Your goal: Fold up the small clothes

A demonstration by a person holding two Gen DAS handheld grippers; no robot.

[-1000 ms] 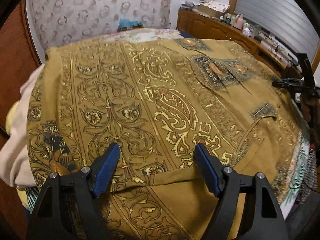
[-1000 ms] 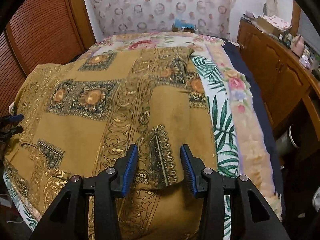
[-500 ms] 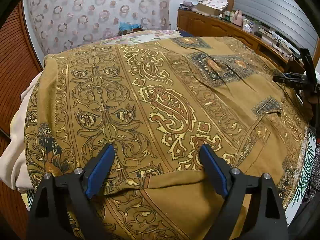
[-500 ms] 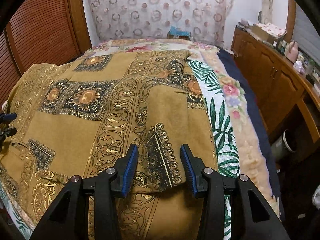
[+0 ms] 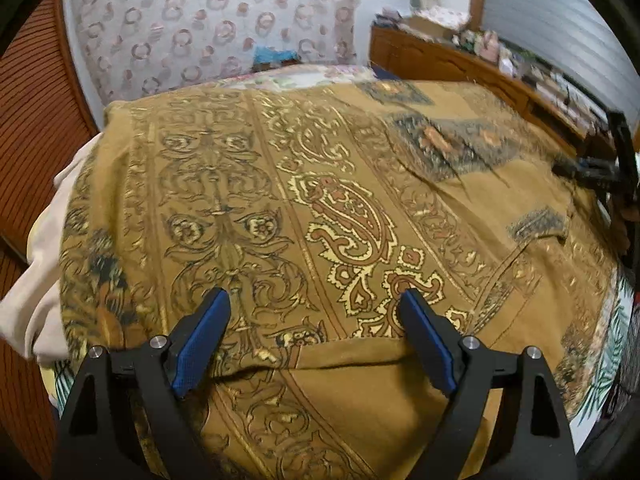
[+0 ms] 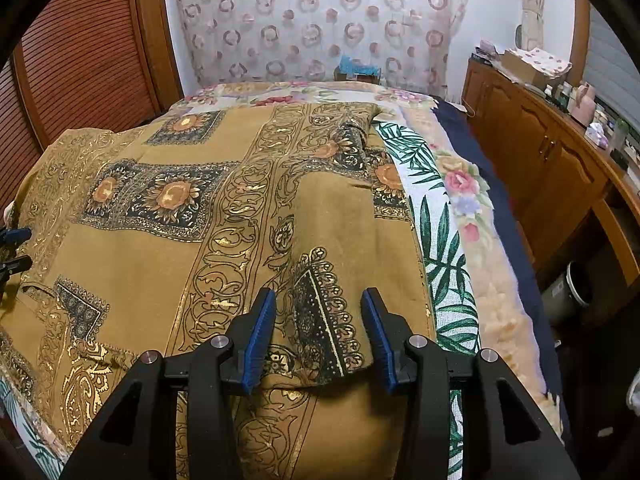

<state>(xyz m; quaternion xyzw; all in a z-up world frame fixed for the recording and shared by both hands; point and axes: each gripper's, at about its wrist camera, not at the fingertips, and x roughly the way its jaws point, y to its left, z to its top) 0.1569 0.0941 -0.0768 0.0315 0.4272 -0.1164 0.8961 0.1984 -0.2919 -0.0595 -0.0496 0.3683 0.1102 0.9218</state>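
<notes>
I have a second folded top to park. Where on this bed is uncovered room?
Free: the palm-leaf sheet strip between the mustard garment and floral blanket; also beyond the garment's far edge. Elsewhere the garment covers everything.

We are looking forward along each tool's jaws, low and close over the bed (image 5: 72,216). Both views are facing the curtain (image 6: 320,20) at the far end and sharing the ochre patterned garment (image 5: 320,184) and the wooden cabinet (image 6: 540,152).

garment (image 6: 152,248) spread on bed (image 6: 452,216), cabinet (image 6: 552,160) right of bed, curtain (image 6: 320,20) behind it
</notes>
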